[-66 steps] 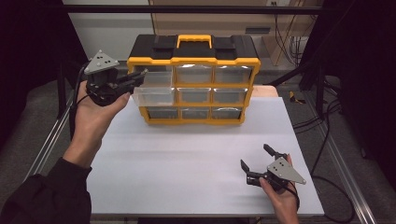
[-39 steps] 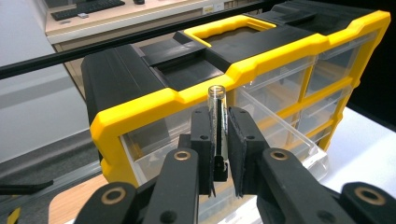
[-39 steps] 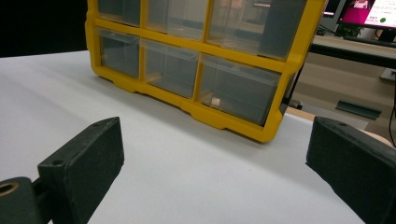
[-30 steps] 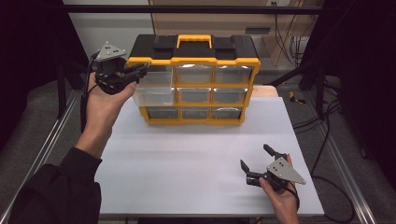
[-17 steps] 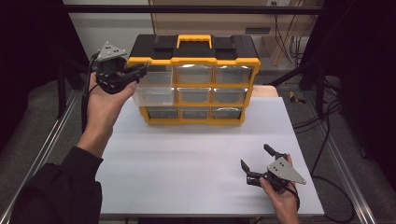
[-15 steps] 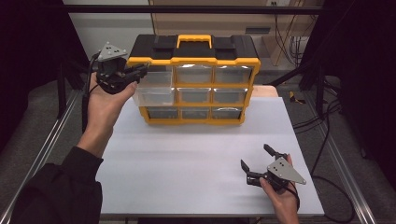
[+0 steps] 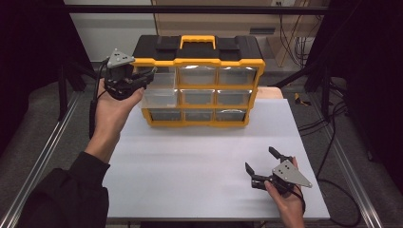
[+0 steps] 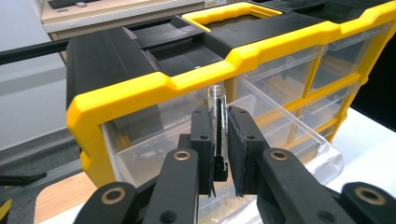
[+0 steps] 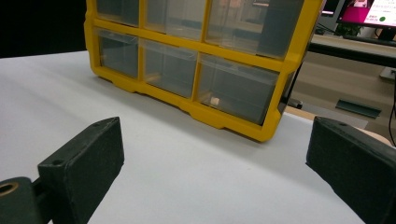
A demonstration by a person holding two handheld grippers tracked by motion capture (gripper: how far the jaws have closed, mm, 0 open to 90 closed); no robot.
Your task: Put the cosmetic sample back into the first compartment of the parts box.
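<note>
A yellow-and-black drawer organizer (image 7: pixel 199 61) stands at the back of the white table (image 7: pixel 199 166). Its left middle clear drawer (image 7: pixel 159 98) is pulled out. My left gripper (image 7: pixel 148 77) hovers by the organizer's upper left corner, shut on a thin clear tube (image 8: pixel 216 105) that stands upright between the jaws of the left gripper (image 8: pixel 219 140), above the open drawer (image 8: pixel 289 140). My right gripper (image 7: pixel 261 160) rests open near the table's front right, with nothing between its fingers. In the right gripper view the right gripper (image 9: pixel 215 158) faces the organizer's (image 9: pixel 201 112) lower right drawers.
A small pale item (image 9: pixel 215 100) lies inside the bottom right drawer. Metal frame rails (image 7: pixel 45 152) run along both sides of the table, and cables (image 7: pixel 328 142) trail on the floor at the right. A wooden cabinet (image 7: pixel 237 19) stands behind the organizer.
The left gripper rose and moved in toward the organizer's upper left corner with the tube, then held still for the last second. The right gripper has stayed put.
</note>
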